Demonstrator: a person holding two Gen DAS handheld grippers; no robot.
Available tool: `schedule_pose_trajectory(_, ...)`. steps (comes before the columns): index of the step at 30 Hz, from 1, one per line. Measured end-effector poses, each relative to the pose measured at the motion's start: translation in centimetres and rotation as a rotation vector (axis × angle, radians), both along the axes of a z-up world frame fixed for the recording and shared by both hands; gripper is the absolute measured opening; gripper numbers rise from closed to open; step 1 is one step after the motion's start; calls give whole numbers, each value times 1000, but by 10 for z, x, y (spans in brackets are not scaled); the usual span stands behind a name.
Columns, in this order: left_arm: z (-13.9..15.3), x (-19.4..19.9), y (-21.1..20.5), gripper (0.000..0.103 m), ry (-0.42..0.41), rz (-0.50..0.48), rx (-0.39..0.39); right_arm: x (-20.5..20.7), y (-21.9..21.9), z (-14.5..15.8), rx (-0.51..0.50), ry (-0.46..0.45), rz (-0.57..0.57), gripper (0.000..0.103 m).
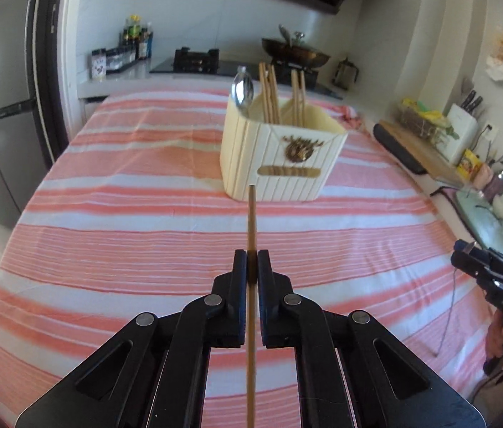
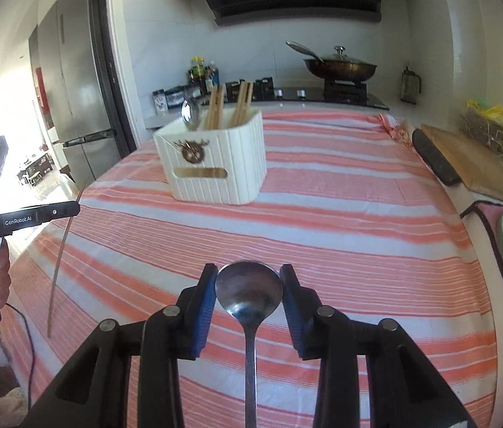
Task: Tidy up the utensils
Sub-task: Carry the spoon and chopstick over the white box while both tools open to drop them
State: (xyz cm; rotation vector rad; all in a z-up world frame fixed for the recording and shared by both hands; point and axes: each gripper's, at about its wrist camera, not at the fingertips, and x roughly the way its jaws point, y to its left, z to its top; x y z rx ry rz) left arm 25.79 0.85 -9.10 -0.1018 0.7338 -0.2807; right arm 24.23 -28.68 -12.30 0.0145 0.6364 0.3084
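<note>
Now: left tongs (image 1: 251,262) clamped on chopstick (image 1: 251,210), right tongs (image 2: 248,285) gripping spoon (image 2: 249,290). Best lifted above holder (image 1: 280,153) rim, tipped upright, then lowered among sticks.

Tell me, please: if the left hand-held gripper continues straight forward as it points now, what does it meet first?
Probably the cream utensil box. The left hand-held gripper holds a chopstick aimed at the box's near lower wall, so the chopstick tip would likely touch first. Only striped tablecloth lies between; depth is unclear.

A wooden chopstick (image 1: 251,221) and steel spoon (image 2: 249,290) point toward the cream holder (image 1: 280,155) containing chopsticks and a spoon.
</note>
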Motion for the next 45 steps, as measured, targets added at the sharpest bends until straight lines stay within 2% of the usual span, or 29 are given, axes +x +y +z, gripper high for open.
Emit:
schedule_pose_trajectory(5, 29, -29, 8, 4, -73, -10, -64, -28, 6, 26, 20, -73, 17, 36)
schedule_pose_trajectory(9, 40, -40, 8, 4, -108, -21, -77, -38, 10, 36, 34, -103, 22, 36)
schedule_pose_trajectory(22, 47, -32, 8, 4, -114, -28, -91, -20, 15, 69, 92, -113, 65, 36)
schedule_pose_trajectory(28, 65, -17, 9, 4, -125, -51, -94, 11, 15, 90, 116, -85, 86, 36)
schedule_pose_trajectory(33, 100, 9, 12, 4, -169, -66, -120, 47, 17, 116, 113, -95, 86, 36)
schedule_pose_trajectory(40, 180, 69, 1, 4, -343, -30, -125, 116, 20, 174, 151, -169, 56, 36)
schedule_pose_trajectory(43, 195, 104, -10, 4, -401, 10, -115, 149, 28, 194, 151, -210, 41, 36)
schedule_pose_trajectory(45, 191, 125, -18, 4, -426, 36, -87, 171, 32, 198, 150, -226, 31, 36)
